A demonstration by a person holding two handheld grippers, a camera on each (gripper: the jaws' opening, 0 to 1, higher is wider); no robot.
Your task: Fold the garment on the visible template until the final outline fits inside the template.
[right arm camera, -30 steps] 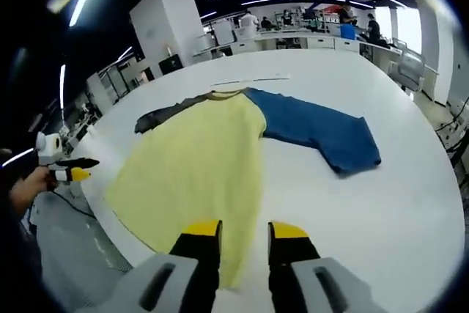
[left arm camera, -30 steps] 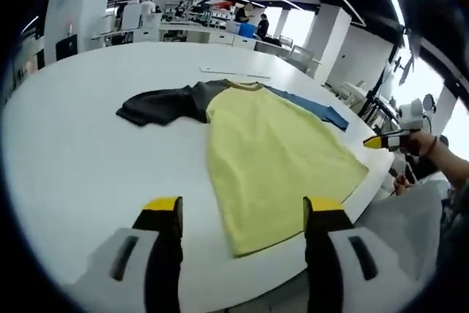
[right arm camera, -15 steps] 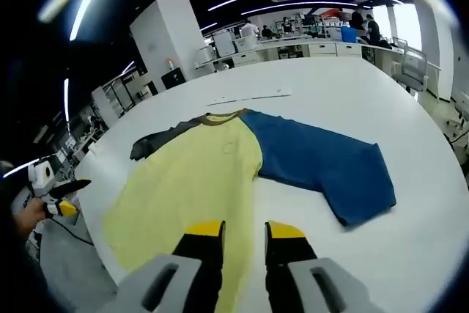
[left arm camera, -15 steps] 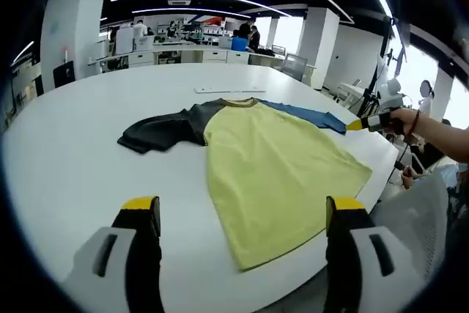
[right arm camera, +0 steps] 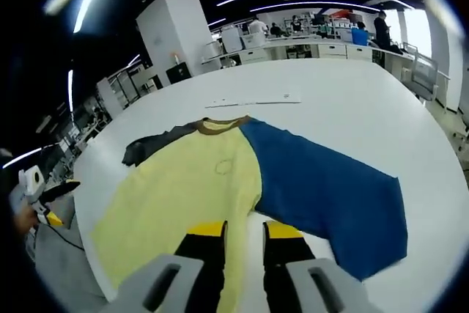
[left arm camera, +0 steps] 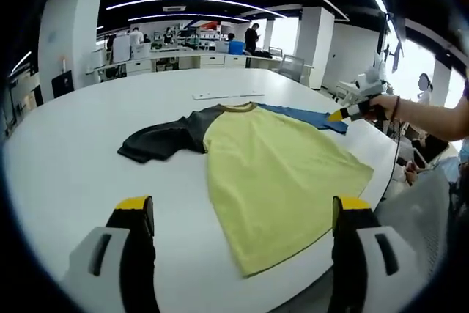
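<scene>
Garment [left arm camera: 278, 174] is lying flat on white tabletop [left arm camera: 66, 159], unfolded, w/ blue sleeve [right arm camera: 330, 196] spread. Left hand-held gripper [left arm camera: 242, 218] is hovering w/ jaws wide apart, right hand-held gripper [right arm camera: 243, 229] nearly closed, empty. Fabric looks light, limp; best pinching hem corner or sleeve edge

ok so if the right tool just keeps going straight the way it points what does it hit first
Most likely the garment. In the right gripper view the right tool points over the seam where the yellow body meets the blue sleeve, its tips close together. Depth is unclear, so it may meet the white table just before the fabric.
</scene>
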